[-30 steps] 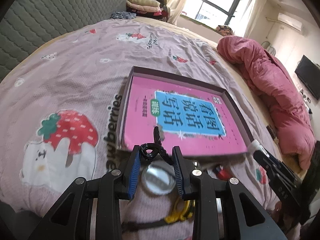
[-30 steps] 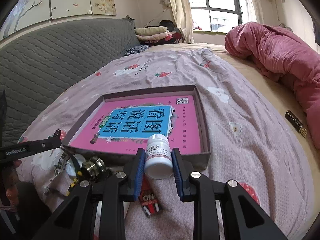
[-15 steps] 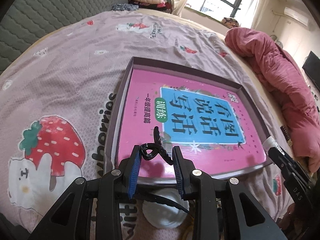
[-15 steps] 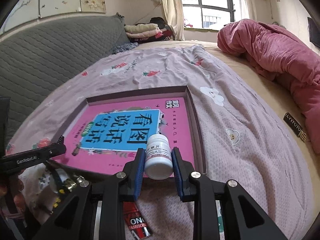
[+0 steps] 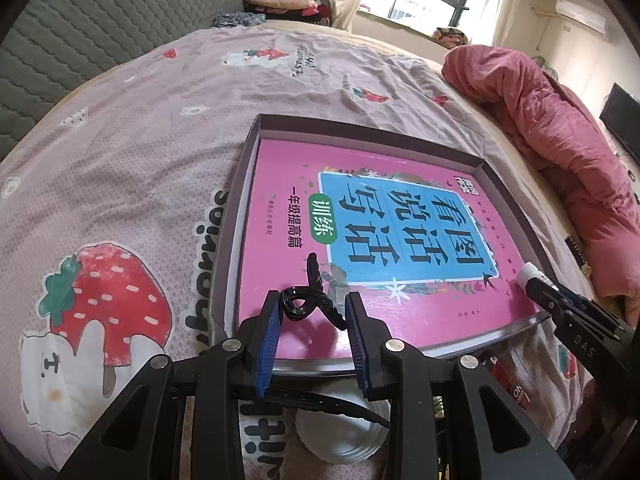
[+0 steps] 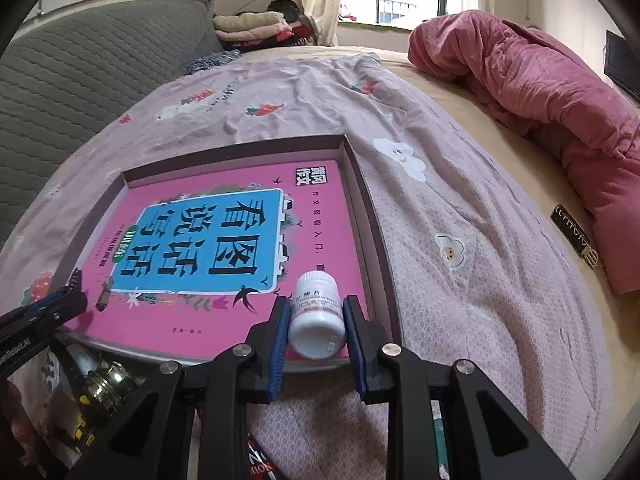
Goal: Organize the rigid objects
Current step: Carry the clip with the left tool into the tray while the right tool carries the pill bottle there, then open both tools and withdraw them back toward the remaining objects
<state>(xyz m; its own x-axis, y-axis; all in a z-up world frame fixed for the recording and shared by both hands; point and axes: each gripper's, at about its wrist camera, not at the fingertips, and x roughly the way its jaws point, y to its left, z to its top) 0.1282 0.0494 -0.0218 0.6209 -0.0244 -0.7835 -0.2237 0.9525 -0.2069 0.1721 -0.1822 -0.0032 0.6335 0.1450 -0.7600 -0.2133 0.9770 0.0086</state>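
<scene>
My left gripper (image 5: pixel 314 314) is shut on a black hair claw clip (image 5: pixel 310 300) and holds it over the near left corner of a shallow grey box (image 5: pixel 236 208) with a pink book (image 5: pixel 360 216) lying in it. My right gripper (image 6: pixel 316 316) is shut on a white pill bottle (image 6: pixel 318 316) over the box's near right corner (image 6: pixel 376 236), above the pink book (image 6: pixel 216 240). The bottle's tip (image 5: pixel 527 273) and the right gripper show at the right of the left wrist view. The left gripper's tip (image 6: pixel 60 304) shows at the left of the right wrist view.
The box lies on a pink strawberry-print bedsheet (image 5: pixel 120 160). Before the box lie a white round lid (image 5: pixel 340 432), a brass knob (image 6: pixel 108 384), a red lighter (image 5: pixel 512 380) and yellow-black items. A red quilt (image 6: pixel 540 92) lies right, a black bar (image 6: pixel 574 240) beside it.
Both grippers have moved forward with their objects, from short of the box's near edge to over its near corners. The box and book have not moved.
</scene>
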